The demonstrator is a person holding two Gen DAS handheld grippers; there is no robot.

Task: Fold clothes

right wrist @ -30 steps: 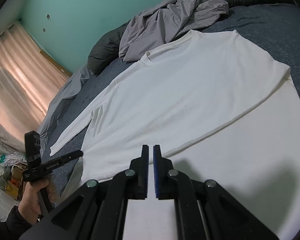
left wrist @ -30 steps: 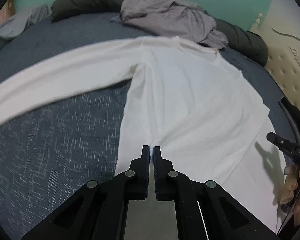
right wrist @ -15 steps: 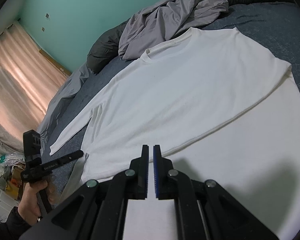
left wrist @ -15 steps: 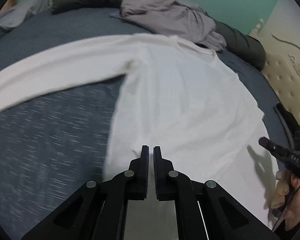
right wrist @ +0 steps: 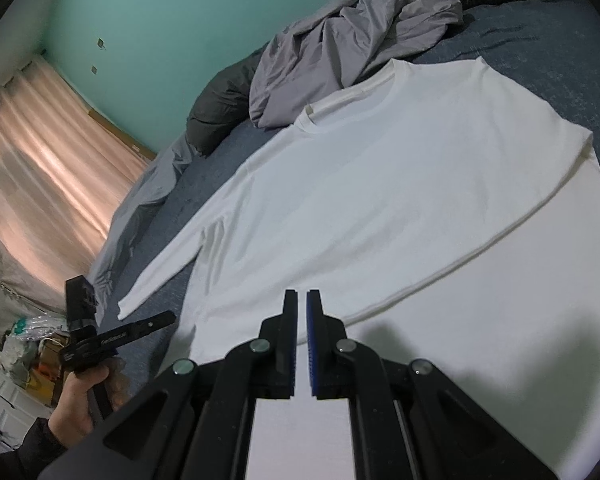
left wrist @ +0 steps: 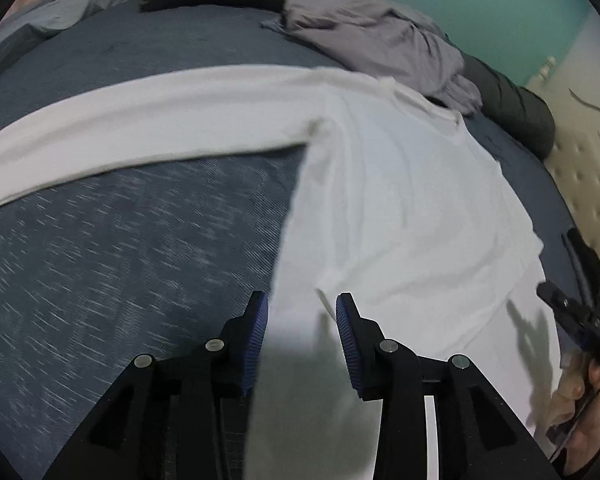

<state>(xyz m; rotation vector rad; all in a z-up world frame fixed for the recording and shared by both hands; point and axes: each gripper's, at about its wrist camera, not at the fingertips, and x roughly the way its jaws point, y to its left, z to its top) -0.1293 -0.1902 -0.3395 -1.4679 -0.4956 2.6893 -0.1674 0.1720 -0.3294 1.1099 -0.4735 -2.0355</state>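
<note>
Blue bedspread [left wrist: 120,248] fills the frame, with the white long-sleeved shirt [left wrist: 400,200] flat across its centre and right. Left gripper [left wrist: 302,320] at bottom centre, jaws opening over the shirt's hem, gripping nothing. Right gripper [right wrist: 302,314] pinched together, empty.

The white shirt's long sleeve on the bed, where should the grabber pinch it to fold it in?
Probably at the cuff end of the outstretched sleeve, coming from above. It lies flat and straight on the blue bedspread, so its free tip should lift easily across the white shirt.
</note>
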